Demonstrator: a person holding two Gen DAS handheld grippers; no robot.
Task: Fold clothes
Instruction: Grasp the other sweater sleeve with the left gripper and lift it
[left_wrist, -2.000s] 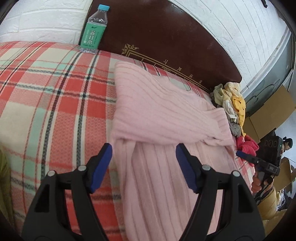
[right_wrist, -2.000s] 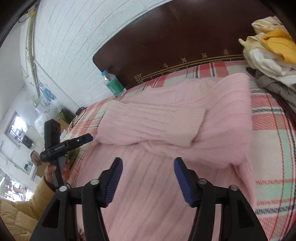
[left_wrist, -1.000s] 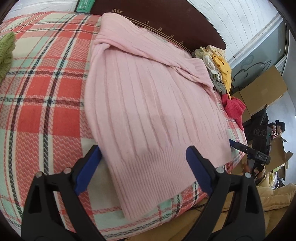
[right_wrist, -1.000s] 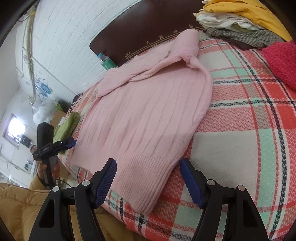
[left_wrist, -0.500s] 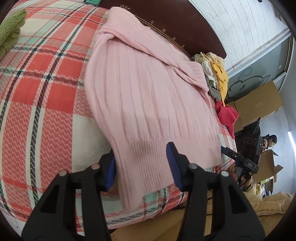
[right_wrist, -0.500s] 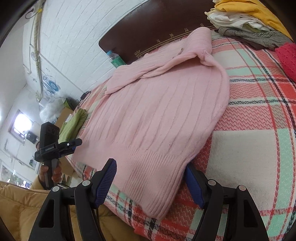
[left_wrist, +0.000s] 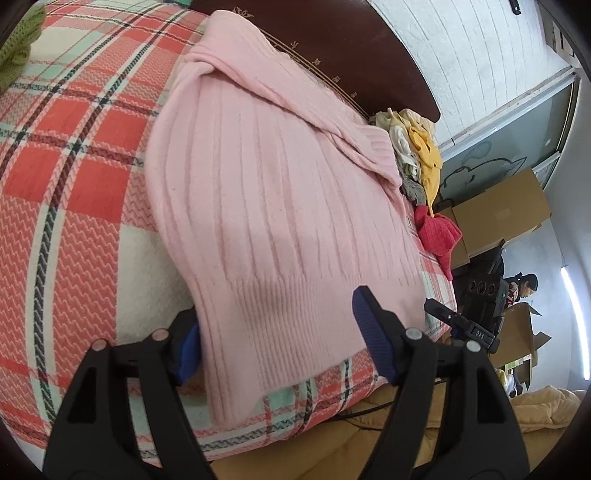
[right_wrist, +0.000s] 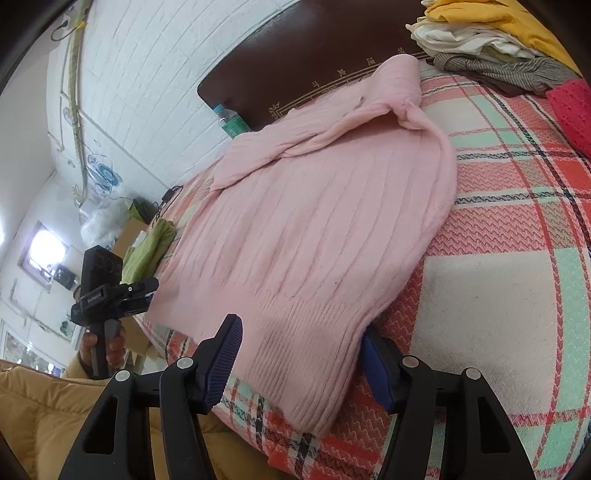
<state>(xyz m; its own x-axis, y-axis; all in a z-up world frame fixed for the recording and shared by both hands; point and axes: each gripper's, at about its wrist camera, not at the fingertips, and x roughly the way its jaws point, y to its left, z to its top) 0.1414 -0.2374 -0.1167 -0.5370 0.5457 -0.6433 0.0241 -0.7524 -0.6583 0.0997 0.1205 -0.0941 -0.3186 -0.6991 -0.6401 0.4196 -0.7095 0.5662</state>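
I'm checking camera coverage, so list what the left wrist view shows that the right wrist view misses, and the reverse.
Only the left wrist view shows the cardboard boxes and a dark-haired person. Only the right wrist view shows the water bottle and a window. Both show the pink sweater on the plaid blanket, the clothes pile, and each hand-held gripper astride a hem corner: left, right.

A pale pink ribbed knit sweater (left_wrist: 269, 206) lies between the black claw's blue-padded fingers (left_wrist: 373, 343), over a red, mint and cream plaid blanket (left_wrist: 70, 206) with dark lines. Beyond it runs a dark brown headboard (right_wrist: 314, 62) with gold trim; to the right sit a red knit cloth (left_wrist: 439, 232) and a yellow and cream pile of clothes (left_wrist: 417, 147).
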